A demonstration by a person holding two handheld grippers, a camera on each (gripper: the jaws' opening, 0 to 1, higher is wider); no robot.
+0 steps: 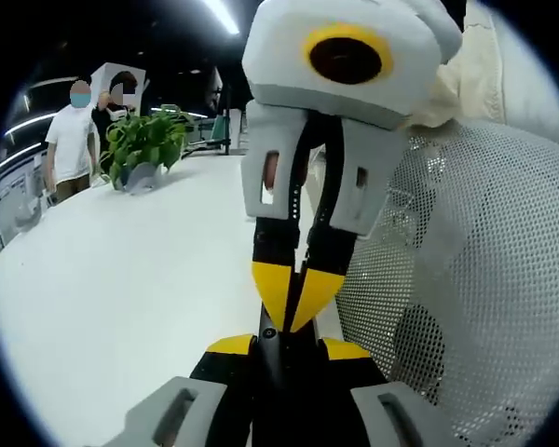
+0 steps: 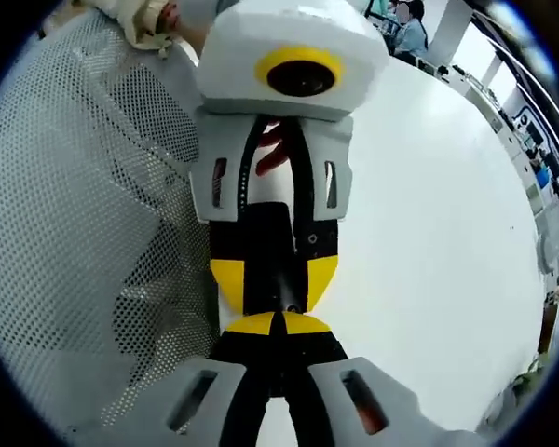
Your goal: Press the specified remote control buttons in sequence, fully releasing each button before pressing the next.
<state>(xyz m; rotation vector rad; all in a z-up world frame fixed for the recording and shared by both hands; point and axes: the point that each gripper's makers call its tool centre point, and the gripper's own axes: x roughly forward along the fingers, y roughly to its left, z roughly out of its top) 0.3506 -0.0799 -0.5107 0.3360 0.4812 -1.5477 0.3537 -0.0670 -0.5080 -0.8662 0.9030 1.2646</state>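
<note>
Over white table, two tongs tip-to-tip.

No readable text, labels, brands, numbers or signs anywhere in either view.

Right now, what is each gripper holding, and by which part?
Cannot be told: the right gripper's tips sit between the left gripper's jaws, hiding any object.

Right gripper tip-to-tip with left gripper, both pairs of jaws closed. White table below, potted plant far end, mesh chair right.
</note>
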